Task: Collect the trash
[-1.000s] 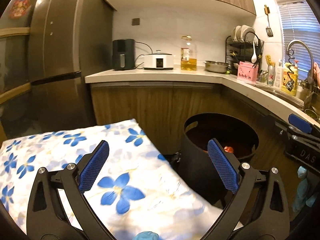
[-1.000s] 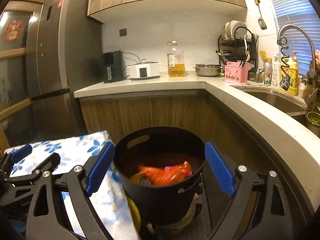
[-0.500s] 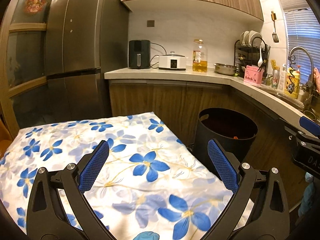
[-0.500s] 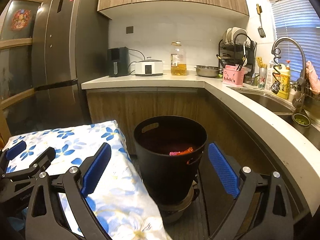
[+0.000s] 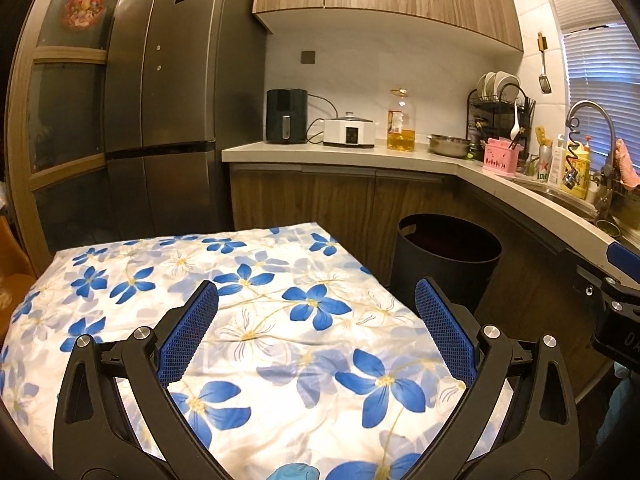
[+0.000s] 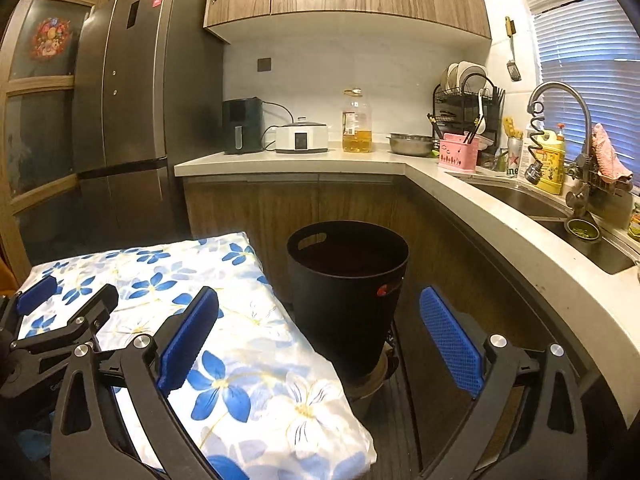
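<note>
A: What holds what here?

B: The black trash bin (image 6: 347, 280) stands on the floor beside the flowered cloth (image 5: 240, 320) and below the counter (image 6: 304, 162). It is round, narrows downward, looks like matte plastic, and has a handle slot cut under the rim. Its inside is dark; from both views I cannot tell what lies in it. A small red spot shows on its outer wall.

A: And on the counter?

B: A clear jug of oil (image 6: 357, 122), roughly a third full of yellow liquid. A shiny metal bowl (image 6: 411, 144), contents hidden. A pink plastic caddy (image 6: 459, 156) with utensils standing in it. A black wire rack (image 6: 468, 96) with white plates upright. A white cooker (image 6: 302, 137) with a lid, and a dark boxy appliance (image 6: 242, 125) next to it.

A: The sink?

B: Steel basin (image 6: 552, 208), curved metal tap (image 6: 560, 112), and a strainer with something green in it.

A: The claws?

B: The right claw (image 6: 320, 328) has its ribbed blue pads spread wide and opening, nothing between them; the bin stands beyond the gap. The left claw (image 5: 316, 328) is apart too, empty, over the soft, wrinkled cloth with blue flowers.
</note>
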